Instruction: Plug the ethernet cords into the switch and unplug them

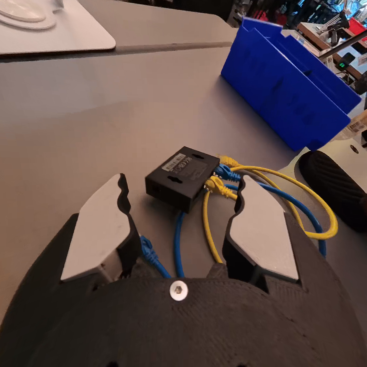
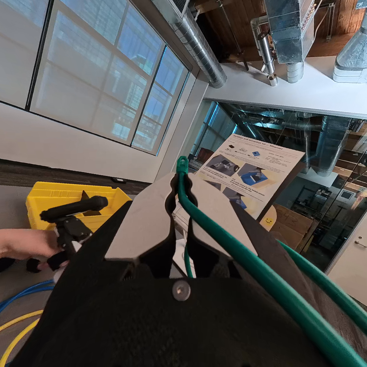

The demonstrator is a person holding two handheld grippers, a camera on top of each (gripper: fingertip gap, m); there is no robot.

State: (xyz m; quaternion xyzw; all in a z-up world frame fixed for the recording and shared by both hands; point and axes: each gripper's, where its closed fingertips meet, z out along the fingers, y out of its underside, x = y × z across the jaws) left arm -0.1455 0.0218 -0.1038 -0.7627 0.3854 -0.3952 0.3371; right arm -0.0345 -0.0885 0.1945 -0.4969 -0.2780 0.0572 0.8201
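Observation:
A black switch (image 1: 179, 176) lies upside down on the grey table (image 1: 99, 119). A yellow plug (image 1: 217, 185), a blue plug (image 1: 225, 172) and a second yellow plug (image 1: 228, 159) sit at its right side. Their yellow cord (image 1: 309, 190) and blue cord (image 1: 178, 244) loop toward me. A loose blue plug (image 1: 149, 252) lies by my left finger. My left gripper (image 1: 181, 177) is open, just short of the switch. My right gripper (image 2: 181, 176) is shut on a green cord (image 2: 228, 238), raised and tilted up, with the green plug (image 2: 182, 163) past its tips.
A blue bin (image 1: 288, 89) stands at the right, a black rounded object (image 1: 333, 190) near it. A white mat (image 1: 49, 29) lies at the back left. In the right wrist view are a yellow bin (image 2: 65, 200), an instruction board (image 2: 248, 172) and a person's hand (image 2: 25, 248) on the other gripper's handle. One gripper's finger ends stand about 35 cm off the other's.

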